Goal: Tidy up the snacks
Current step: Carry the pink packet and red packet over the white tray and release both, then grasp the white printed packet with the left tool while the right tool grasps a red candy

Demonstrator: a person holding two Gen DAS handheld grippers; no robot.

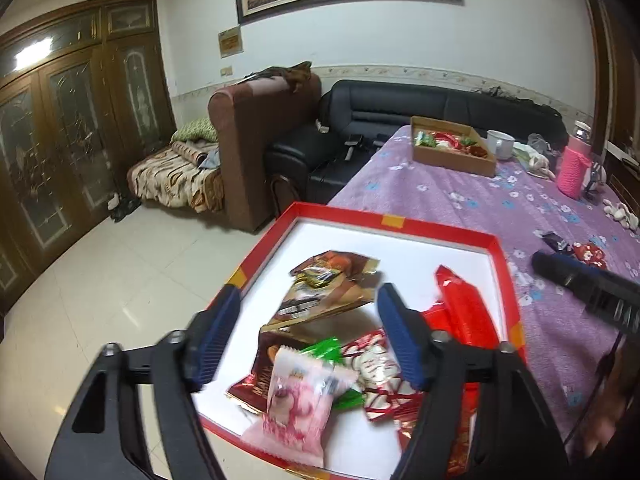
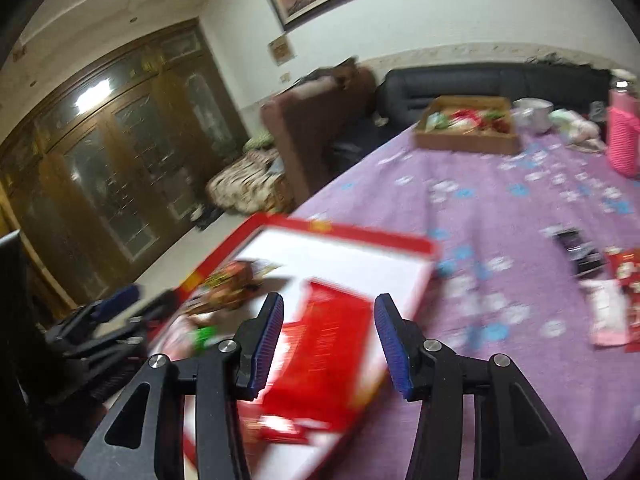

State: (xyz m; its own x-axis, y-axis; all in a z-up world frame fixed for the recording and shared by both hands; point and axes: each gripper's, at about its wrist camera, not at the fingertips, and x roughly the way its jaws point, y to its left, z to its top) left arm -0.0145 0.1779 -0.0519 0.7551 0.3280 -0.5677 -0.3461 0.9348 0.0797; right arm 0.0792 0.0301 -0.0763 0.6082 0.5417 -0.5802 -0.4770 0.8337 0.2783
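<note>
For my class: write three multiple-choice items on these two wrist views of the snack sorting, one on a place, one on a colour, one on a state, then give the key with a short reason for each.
1. Where does the brown cardboard box stand?
A. on the floor
B. at the far end of the purple tablecloth
C. on the black sofa

2. What colour is the rim of the near tray?
A. red
B. green
C. black

3. How does the left gripper stand?
A. shut on a green packet
B. shut with nothing in it
C. open above the snacks, holding nothing

Key: 1 B, it sits on the cloth before the sofa. 2 A, a red border frames the white floor. 3 C, its fingers stand apart, clear of the packets.
</note>
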